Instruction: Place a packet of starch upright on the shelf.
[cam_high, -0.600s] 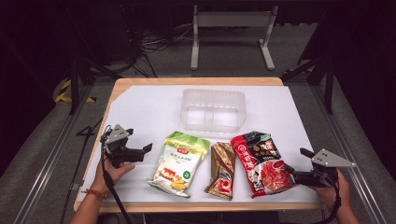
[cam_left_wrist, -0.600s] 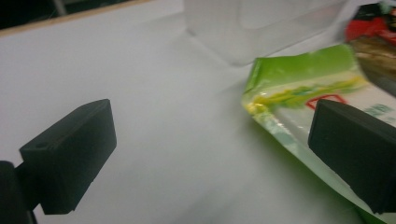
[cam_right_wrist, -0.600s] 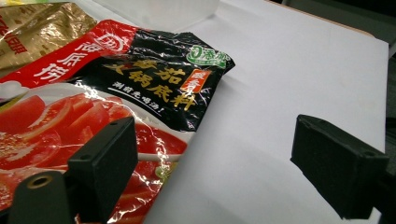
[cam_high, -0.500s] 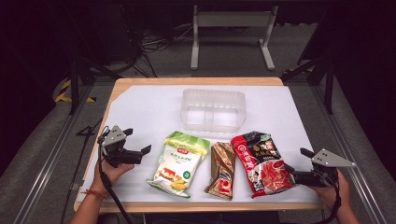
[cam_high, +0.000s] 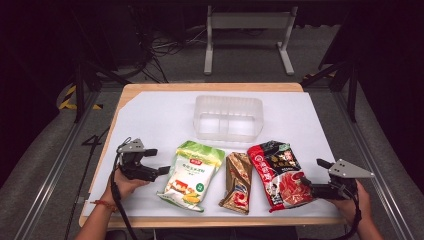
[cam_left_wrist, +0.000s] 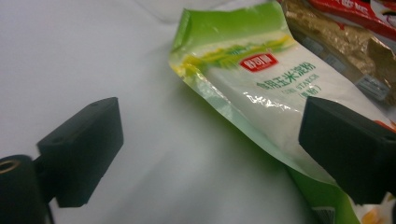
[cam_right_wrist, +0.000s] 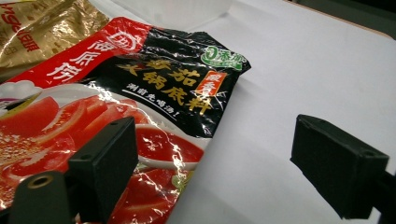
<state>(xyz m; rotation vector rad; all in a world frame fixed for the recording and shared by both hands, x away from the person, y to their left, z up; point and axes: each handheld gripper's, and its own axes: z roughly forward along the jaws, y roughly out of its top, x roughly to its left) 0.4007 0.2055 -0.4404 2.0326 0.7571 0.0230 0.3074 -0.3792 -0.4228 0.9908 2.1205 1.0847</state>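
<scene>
Both your grippers sit spread wide and empty at the near edge of the table, one on each side of three pouches.

Your left gripper (cam_high: 154, 161) has its jaws parted just beside the left edge of the green and white pouch (cam_high: 191, 174), one jaw over bare white sheet (cam_high: 150, 120), the other over the pouch. Your right gripper (cam_high: 312, 174) is equally wide apart at the right edge of the red and black pouch (cam_high: 278, 170). Between those two lies a gold pouch (cam_high: 237, 182). Farther back, near the middle of the table, stands a clear plastic tub (cam_high: 228, 118).
</scene>
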